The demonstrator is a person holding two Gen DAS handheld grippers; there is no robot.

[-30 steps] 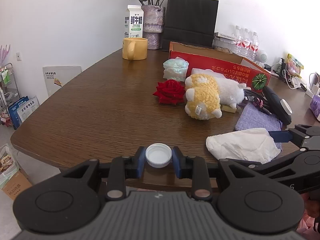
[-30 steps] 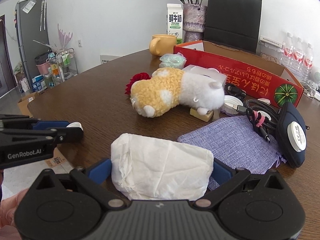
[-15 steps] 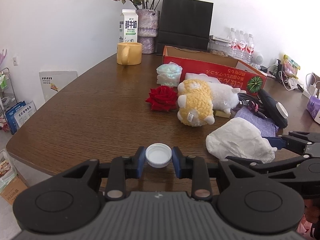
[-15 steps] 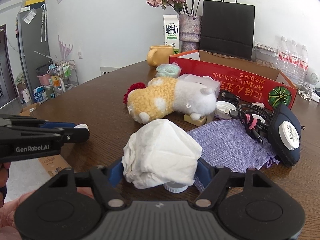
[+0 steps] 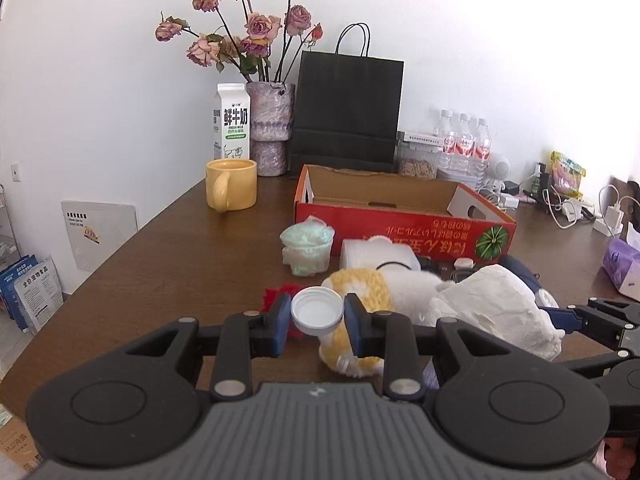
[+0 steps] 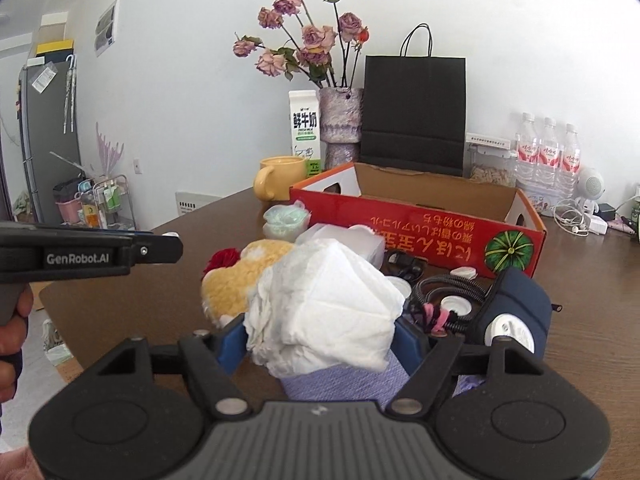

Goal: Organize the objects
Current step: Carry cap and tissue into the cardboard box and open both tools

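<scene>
A small white bottle cap (image 5: pixel 317 313) sits pinched between the blue pads of my left gripper (image 5: pixel 317 315), held above the brown table (image 5: pixel 180 264). My right gripper (image 6: pixel 320 340) is shut on a crumpled white soft bundle (image 6: pixel 324 300), lifted off the table over a purple cloth pouch (image 6: pixel 340 380). From the left wrist view the bundle (image 5: pixel 492 308) and the right gripper (image 5: pixel 576 318) show at the right. The left gripper (image 6: pixel 172 246) reaches in from the left of the right wrist view. An open red cardboard box (image 5: pixel 400 220) lies ahead, empty where visible.
A yellow-and-white plush toy (image 5: pixel 360 284), a red rose (image 5: pixel 274 294) and a wrapped green cup (image 5: pixel 307 248) lie before the box. A navy pouch (image 6: pixel 516 312), cables and caps lie right. Behind stand a yellow mug (image 5: pixel 232 190), milk carton (image 5: pixel 232 120), flower vase (image 5: pixel 270 120), black bag (image 5: pixel 348 108).
The right gripper closed on the white bundle and lifted it off the table. Both grippers rose and moved forward toward the red box; the cap stayed in the left gripper.
</scene>
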